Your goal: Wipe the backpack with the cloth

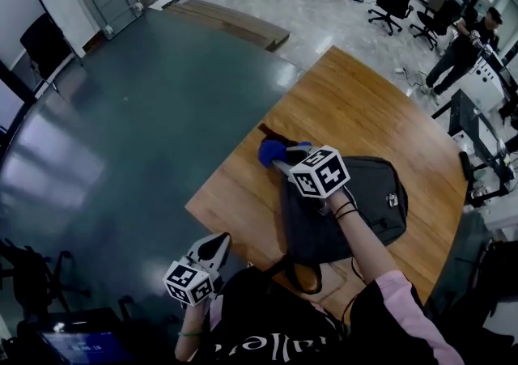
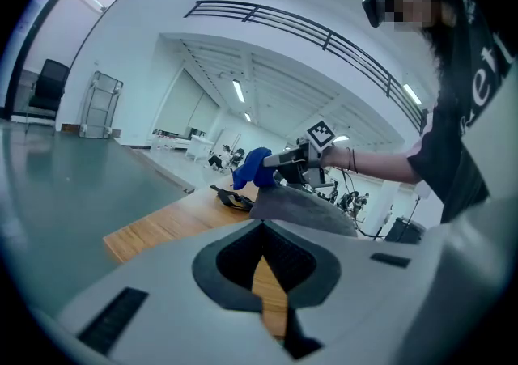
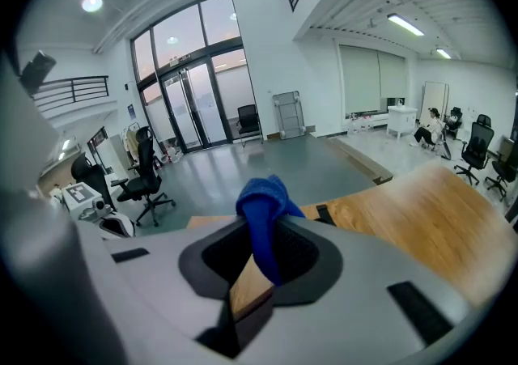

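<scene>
Centrally, wooden table under dark backpack, glossy grey-green floor around.

beyond the right gripper and its cloth a dark strap lies, then bare table; the backpack blocks below it. ahead and left of the left gripper, open floor.

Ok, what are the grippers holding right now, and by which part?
The right gripper pinches the blue cloth along a narrow fold, its bunched end poking past the tips. The left gripper is shut, holding nothing.
</scene>
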A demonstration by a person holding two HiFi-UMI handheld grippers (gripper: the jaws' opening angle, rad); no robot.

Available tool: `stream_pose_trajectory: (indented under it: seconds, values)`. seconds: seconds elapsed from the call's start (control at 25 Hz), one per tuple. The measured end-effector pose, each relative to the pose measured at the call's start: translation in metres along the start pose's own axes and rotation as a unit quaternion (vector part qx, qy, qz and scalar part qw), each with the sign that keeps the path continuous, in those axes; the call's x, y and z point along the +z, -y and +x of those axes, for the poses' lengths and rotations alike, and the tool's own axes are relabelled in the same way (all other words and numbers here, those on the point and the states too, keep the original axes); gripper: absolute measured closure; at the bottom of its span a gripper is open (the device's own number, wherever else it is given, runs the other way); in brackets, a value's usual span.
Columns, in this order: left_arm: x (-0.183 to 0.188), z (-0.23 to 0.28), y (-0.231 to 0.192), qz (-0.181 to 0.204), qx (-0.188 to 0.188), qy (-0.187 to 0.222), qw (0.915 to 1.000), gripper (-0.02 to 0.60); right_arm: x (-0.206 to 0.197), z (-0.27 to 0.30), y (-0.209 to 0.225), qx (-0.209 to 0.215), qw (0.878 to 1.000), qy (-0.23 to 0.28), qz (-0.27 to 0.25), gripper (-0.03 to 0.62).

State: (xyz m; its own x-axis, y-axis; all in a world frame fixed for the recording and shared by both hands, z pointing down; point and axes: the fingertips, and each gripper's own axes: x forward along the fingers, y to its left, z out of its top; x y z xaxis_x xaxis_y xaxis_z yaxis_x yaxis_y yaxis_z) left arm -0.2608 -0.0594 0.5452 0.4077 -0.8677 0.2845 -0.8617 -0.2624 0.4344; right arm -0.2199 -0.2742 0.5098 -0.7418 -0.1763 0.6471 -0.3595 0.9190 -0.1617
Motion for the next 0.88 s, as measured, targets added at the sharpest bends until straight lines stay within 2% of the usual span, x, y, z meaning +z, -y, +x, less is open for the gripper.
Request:
stream_pose_trajectory:
  seconds: [0.32, 0.76, 0.88]
  values:
    - [-0.001, -0.001, -0.006, 0.001, 0.003, 0.005, 1.0, 0.582, -0.03, -0.009, -0.021, -0.005, 1.0, -0.03, -0.007, 0.54]
    - [-0.005, 0.001, 0.006, 0.005, -0.003, 0.003, 1.0, 0.581, -0.07, -0.045, -0.103, 0.055, 0.998, 0.0, 0.025, 0.54]
    - [-0.011, 0.001, 0.025, 0.007, -0.002, 0.0, 1.0, 0.582, -0.089, -0.067, -0.123, 0.067, 0.997, 0.012, 0.029, 0.54]
